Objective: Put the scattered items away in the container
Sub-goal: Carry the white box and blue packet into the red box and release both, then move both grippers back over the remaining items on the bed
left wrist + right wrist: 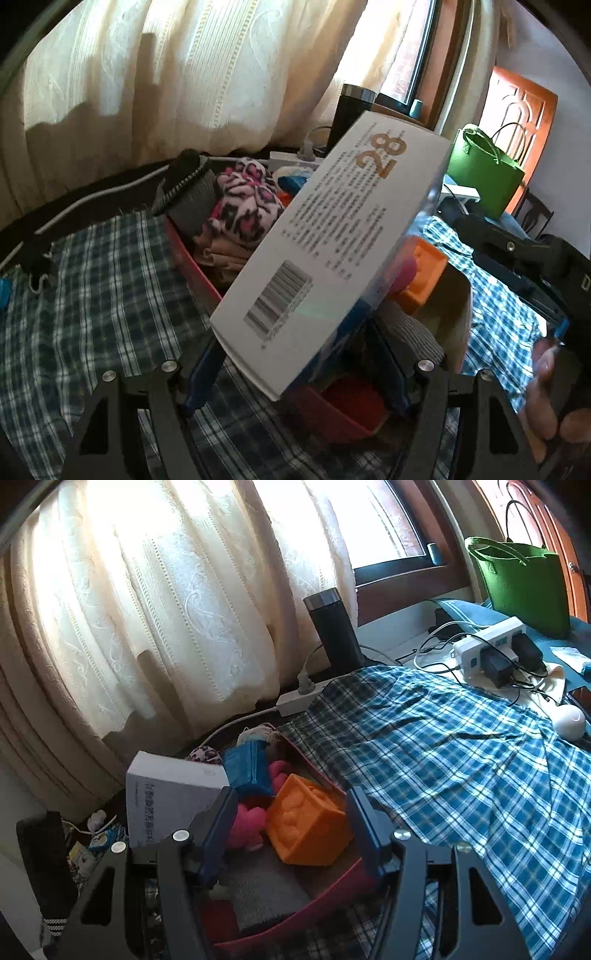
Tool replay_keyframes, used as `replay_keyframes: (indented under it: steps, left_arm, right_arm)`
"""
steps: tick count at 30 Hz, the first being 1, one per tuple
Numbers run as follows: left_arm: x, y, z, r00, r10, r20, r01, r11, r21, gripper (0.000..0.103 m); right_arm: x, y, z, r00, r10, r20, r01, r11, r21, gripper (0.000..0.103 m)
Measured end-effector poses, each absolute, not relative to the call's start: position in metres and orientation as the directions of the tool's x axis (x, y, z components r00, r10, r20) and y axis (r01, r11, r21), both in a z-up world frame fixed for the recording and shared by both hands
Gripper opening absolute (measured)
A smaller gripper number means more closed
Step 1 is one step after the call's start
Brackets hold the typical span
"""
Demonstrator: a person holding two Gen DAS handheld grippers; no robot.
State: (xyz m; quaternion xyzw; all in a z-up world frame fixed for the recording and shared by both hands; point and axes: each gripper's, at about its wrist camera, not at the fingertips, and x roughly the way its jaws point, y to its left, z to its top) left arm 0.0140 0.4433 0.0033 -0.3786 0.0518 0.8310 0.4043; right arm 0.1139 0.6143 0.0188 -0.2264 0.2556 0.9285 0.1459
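My left gripper [295, 365] is shut on a white box [325, 236] printed with "28" and a barcode, holding it tilted over the red container [192, 269]. The container holds a leopard-print cloth [247, 203], a grey sock [188, 188], beige cloth and an orange block [424, 273]. In the right wrist view my right gripper [288, 830] is open over the red container [332, 890], its fingers either side of the orange block [310, 827]. The white box [170, 797], a blue item [247, 768], a pink toy [247, 827] and a grey cloth [262, 893] also show there.
A plaid cloth [461, 768] covers the surface. A black tumbler [334, 627], power strips [491, 642] with cables, a white ball [570, 722] and a green bag [524, 579] stand behind. Curtains [166, 609] hang at the back. My right gripper shows in the left wrist view [524, 258].
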Motion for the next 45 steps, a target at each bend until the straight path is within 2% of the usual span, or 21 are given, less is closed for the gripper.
replay_keyframes:
  steps: [10,18,22,32,36,40,45]
  left_arm:
    - [0.015,0.412,0.036,-0.417,0.693,-0.588,-0.713,-0.651,-0.261,0.077]
    - [-0.014,0.393,0.026,-0.473,0.603,-0.643,-0.605,-0.753,-0.261,0.077]
    - [-0.018,0.400,0.011,-0.429,0.581,-0.692,-0.618,-0.747,-0.245,0.077]
    - [-0.007,0.371,0.034,-0.442,0.624,-0.645,-0.634,-0.726,-0.268,0.077]
    - [-0.008,0.344,0.044,-0.480,0.611,-0.630,-0.621,-0.743,-0.248,0.077]
    - [-0.021,0.297,0.036,-0.536,0.565,-0.627,-0.553,-0.796,-0.245,0.077]
    - [-0.039,0.237,0.026,-0.603,0.499,-0.623,-0.456,-0.856,-0.244,0.077]
  right_arm:
    - [0.116,0.609,0.022,-0.859,0.152,-0.490,-0.380,-0.830,0.408,0.065]
    - [0.111,0.584,0.024,-0.861,0.116,-0.496,-0.335,-0.863,0.379,0.065]
    - [0.108,0.571,0.023,-0.858,0.101,-0.504,-0.321,-0.870,0.373,0.065]
    - [0.107,0.549,0.032,-0.865,0.085,-0.495,-0.300,-0.878,0.374,0.065]
    - [0.097,0.525,0.040,-0.870,0.051,-0.490,-0.249,-0.904,0.347,0.065]
    - [0.081,0.494,0.044,-0.868,0.002,-0.497,-0.183,-0.931,0.316,0.071]
    - [0.059,0.455,0.041,-0.850,-0.063,-0.523,-0.107,-0.952,0.288,0.071]
